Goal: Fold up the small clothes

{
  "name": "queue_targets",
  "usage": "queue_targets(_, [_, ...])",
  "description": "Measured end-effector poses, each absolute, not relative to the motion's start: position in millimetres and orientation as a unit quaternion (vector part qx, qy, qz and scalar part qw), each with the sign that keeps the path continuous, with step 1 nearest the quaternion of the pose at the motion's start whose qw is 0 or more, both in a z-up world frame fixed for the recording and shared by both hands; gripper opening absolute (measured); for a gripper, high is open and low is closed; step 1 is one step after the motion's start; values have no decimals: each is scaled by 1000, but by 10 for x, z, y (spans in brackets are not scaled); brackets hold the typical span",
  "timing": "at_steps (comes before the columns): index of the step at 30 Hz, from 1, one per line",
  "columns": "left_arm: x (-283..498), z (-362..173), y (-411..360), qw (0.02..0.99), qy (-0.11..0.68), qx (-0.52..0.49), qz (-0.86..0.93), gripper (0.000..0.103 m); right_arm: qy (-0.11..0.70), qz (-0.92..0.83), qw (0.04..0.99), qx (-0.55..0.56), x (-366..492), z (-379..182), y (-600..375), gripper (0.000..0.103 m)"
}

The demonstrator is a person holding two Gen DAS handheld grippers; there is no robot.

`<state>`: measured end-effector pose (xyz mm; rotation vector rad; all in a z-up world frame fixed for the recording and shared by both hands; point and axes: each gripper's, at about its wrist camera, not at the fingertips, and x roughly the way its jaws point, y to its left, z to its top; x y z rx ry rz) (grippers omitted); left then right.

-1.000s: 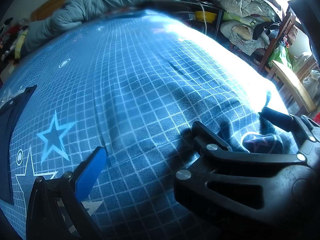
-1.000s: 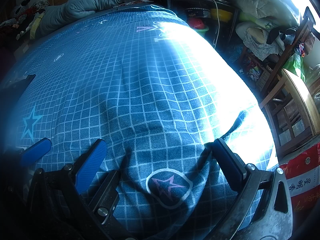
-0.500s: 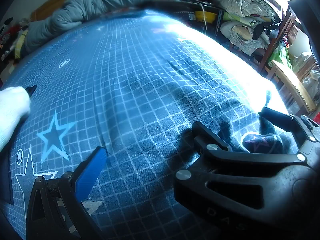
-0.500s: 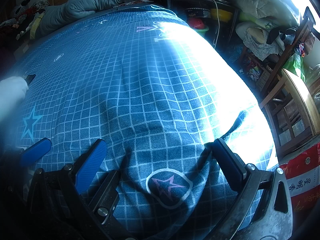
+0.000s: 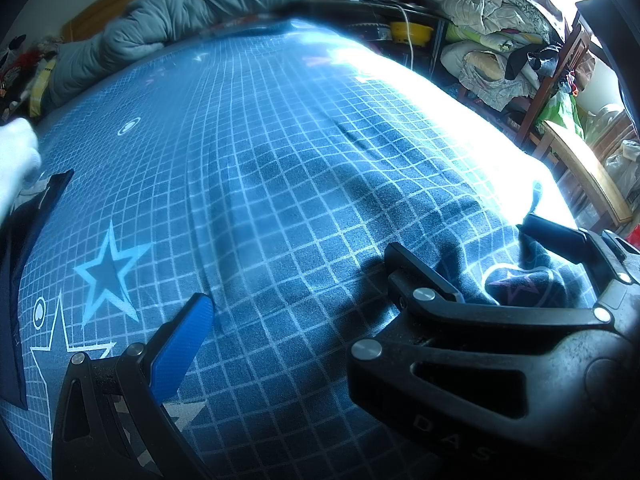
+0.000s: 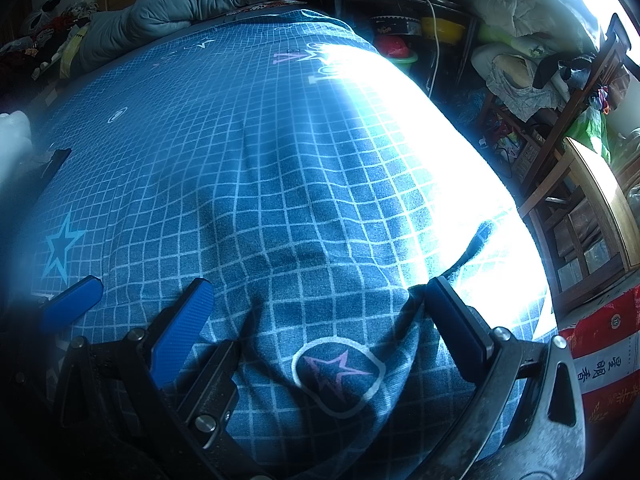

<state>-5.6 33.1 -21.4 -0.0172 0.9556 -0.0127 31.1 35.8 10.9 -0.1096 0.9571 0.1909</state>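
Here we rest both tools low on the bedsheet (image 5: 280, 184), a blue cloth with a white grid and printed stars. Our left gripper (image 5: 296, 280) stands wide apart, its blue-padded finger (image 5: 180, 348) lying on the sheet with nothing between the jaws. Our right gripper (image 6: 320, 320) is likewise spread wide; its blue pad (image 6: 180, 332) sits on one side and its dark pad (image 6: 456, 328) on the other, and between them rises a ridge of sheet bearing a pink star in a white outline (image 6: 338, 372). The pads flank that ridge without pinching it. In the left wrist view the right gripper (image 5: 500, 272) shows as a black frame just beside ours.

The small garment (image 5: 20, 280), dark navy, lies flat at the far left edge of the bed, well apart from both tools; only its edge and one corner are visible. A white-gloved hand (image 5: 16, 160) hovers blurred at that corner, and we cannot tell whether it touches the cloth. A grey quilt (image 5: 180, 28) is bunched at the far end of the bed, and a wooden chair (image 6: 592, 216) stands to the right.
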Motion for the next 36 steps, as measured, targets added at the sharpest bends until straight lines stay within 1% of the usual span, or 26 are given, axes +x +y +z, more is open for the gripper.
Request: queue_targets(36, [-57,-213,329,888,460,-8,-6,103,459,92,882,-53,380,94,311,103])
